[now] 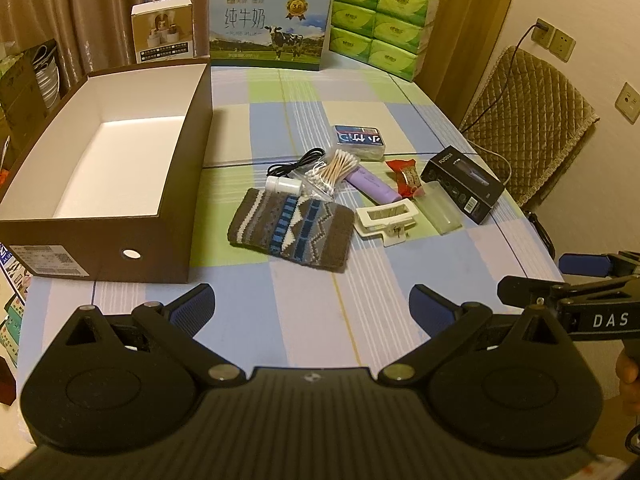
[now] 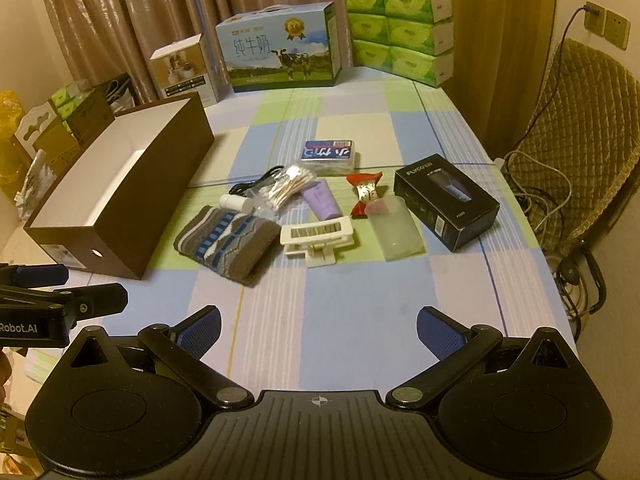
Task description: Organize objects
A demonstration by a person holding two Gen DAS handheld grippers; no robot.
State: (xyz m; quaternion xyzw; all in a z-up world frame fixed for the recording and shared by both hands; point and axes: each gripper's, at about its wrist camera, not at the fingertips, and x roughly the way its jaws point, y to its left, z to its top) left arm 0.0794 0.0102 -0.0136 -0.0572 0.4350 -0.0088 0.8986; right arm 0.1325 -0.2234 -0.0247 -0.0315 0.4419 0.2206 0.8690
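Note:
An open brown shoebox (image 1: 182, 184) (image 2: 168, 184) with a white inside stands at the left of the table. Loose items lie in a cluster to its right: a knitted pouch (image 1: 292, 228) (image 2: 228, 240), white hair clip (image 1: 386, 218) (image 2: 318, 238), cotton swabs (image 1: 332, 170) (image 2: 286, 186), purple tube (image 1: 374, 188) (image 2: 322, 200), red candy (image 1: 408, 176) (image 2: 366, 192), black box (image 1: 462, 188) (image 2: 446, 204), card pack (image 1: 360, 140) (image 2: 330, 154). My left gripper (image 1: 312, 304) and right gripper (image 2: 318, 328) are open, empty, near the front edge.
A milk carton (image 1: 270, 28), green tissue packs (image 1: 380, 24) and a small white box (image 1: 164, 30) stand at the table's back. A padded chair (image 2: 580, 140) with cables is at the right. Clutter sits left of the shoebox.

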